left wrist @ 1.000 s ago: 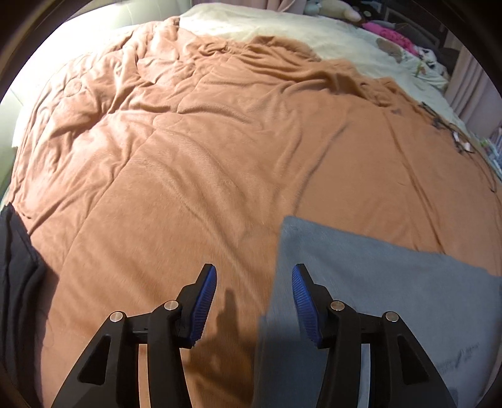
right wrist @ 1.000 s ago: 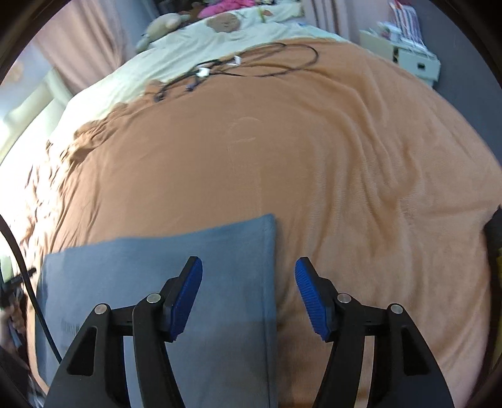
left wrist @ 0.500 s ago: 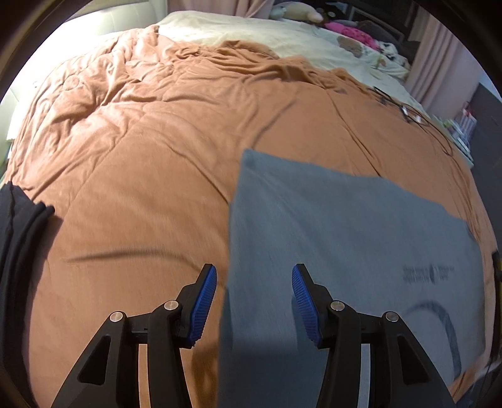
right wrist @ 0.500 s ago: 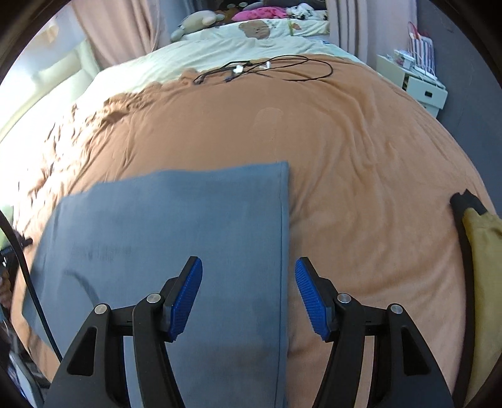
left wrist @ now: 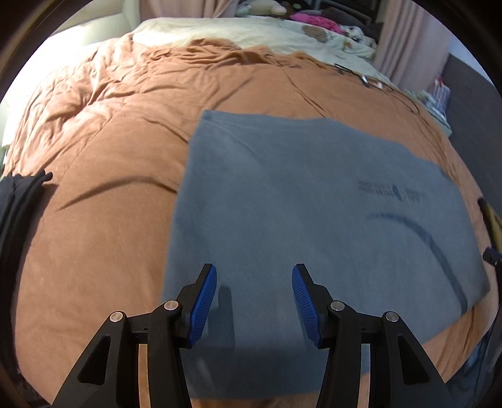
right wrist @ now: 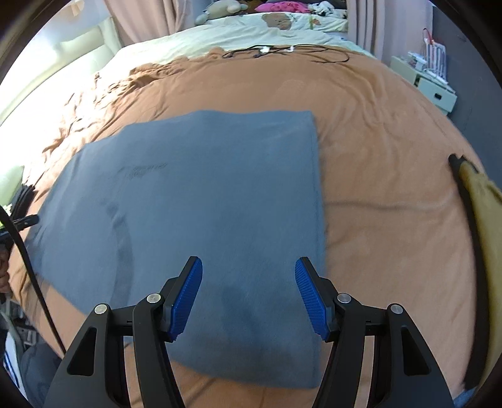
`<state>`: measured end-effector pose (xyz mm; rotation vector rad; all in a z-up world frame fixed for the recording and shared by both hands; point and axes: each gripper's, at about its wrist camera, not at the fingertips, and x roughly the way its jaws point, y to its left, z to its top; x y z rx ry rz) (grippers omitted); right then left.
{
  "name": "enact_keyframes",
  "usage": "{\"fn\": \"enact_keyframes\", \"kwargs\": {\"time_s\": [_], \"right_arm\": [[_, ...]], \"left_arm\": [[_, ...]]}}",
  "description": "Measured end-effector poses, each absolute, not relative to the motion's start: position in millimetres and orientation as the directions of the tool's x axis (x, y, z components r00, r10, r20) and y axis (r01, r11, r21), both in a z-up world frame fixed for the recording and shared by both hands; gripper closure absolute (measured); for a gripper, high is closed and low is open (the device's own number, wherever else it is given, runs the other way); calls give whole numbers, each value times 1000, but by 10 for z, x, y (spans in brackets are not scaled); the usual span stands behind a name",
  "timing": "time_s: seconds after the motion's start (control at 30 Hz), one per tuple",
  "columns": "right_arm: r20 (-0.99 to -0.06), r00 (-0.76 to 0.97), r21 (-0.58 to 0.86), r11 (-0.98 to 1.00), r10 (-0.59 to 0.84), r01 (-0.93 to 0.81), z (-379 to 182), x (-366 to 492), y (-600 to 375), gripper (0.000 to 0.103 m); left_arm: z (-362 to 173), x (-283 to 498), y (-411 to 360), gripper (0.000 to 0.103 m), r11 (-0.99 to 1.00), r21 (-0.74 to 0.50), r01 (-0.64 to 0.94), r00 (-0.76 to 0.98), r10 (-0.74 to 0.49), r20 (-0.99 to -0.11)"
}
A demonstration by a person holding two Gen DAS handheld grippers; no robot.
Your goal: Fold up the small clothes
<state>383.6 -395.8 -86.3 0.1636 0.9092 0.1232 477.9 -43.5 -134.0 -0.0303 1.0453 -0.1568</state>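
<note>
A grey-blue folded garment [left wrist: 301, 201] lies flat on the orange-brown bedspread [left wrist: 103, 150], with small dark print near its right side. My left gripper [left wrist: 254, 301] hovers open over the garment's near left part, nothing between its blue pads. In the right wrist view the same garment [right wrist: 200, 194] fills the middle, and my right gripper [right wrist: 248, 296] hangs open above its near right corner, holding nothing. Both grippers are above the cloth; contact is not visible.
Black folded clothes [left wrist: 15, 204] lie at the bed's left edge. A yellow and black garment [right wrist: 480, 213] lies at the right edge. Cables [right wrist: 282, 51] trail across the far bedspread, with cream bedding and soft toys [right wrist: 219, 9] behind. A white bedside unit [right wrist: 423, 81] stands at the right.
Both grippers have pulled back toward the bed's near edge and risen, so the whole garment now shows. Both stay open and empty.
</note>
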Motion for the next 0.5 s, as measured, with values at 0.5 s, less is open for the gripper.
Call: {"fn": "enact_keyframes", "kwargs": {"time_s": [0.5], "right_arm": [[-822, 554, 163, 987, 136, 0, -1204, 3478, -3993, 43]], "left_arm": [[-1614, 4334, -170, 51, 995, -59, 78, 493, -90, -866]]}}
